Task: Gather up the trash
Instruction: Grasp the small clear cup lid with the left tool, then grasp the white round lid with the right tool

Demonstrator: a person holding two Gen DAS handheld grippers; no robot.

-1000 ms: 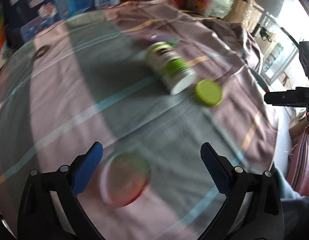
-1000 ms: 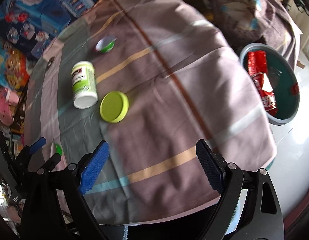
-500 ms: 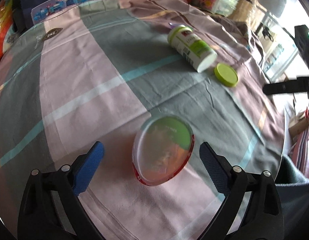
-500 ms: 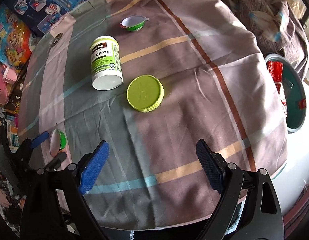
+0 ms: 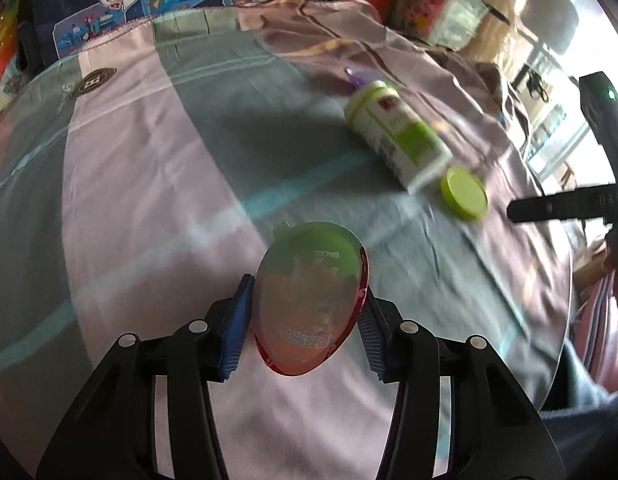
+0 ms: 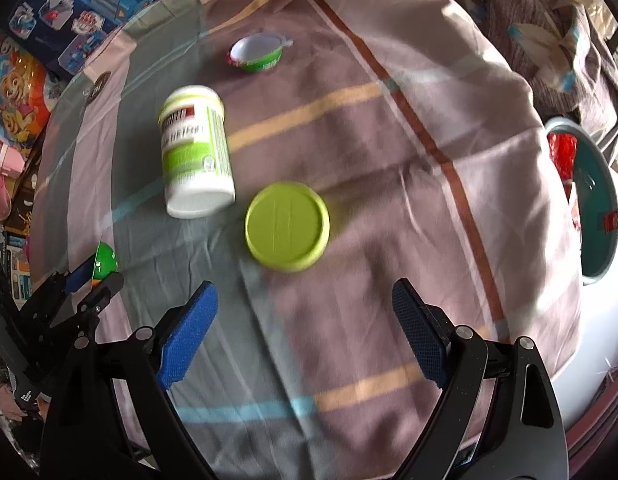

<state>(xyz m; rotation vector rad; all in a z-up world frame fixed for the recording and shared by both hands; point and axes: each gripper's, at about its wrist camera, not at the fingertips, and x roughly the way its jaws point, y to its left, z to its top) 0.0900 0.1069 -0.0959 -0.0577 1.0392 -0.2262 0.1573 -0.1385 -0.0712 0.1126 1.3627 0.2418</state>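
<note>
A sealed snack cup [image 5: 309, 304] with a red rim and printed foil lid sits between the blue pads of my left gripper [image 5: 307, 292]. Its jaws are closing, and both pads touch the cup's sides. In the right wrist view the same cup [image 6: 105, 266] shows as a green shape in that gripper. My right gripper [image 6: 305, 292] hangs open over the cloth, just short of a round green lid [image 6: 287, 226]. Beside the lid a white bottle with a green label [image 6: 195, 152] lies on its side. A small open green cup [image 6: 257, 54] stands farther back.
A striped cloth [image 6: 389, 160] covers the round table. Off the right edge a teal basin [image 6: 597, 208] holds a red can [image 6: 561, 152]. Toy boxes [image 5: 149, 4] line the far side. A crumpled brown blanket [image 6: 549, 40] lies at the far right.
My left gripper has moved forward over the sealed cup and its jaws have come in from wide apart onto its sides. The right gripper has drifted closer to the green lid, still open.
</note>
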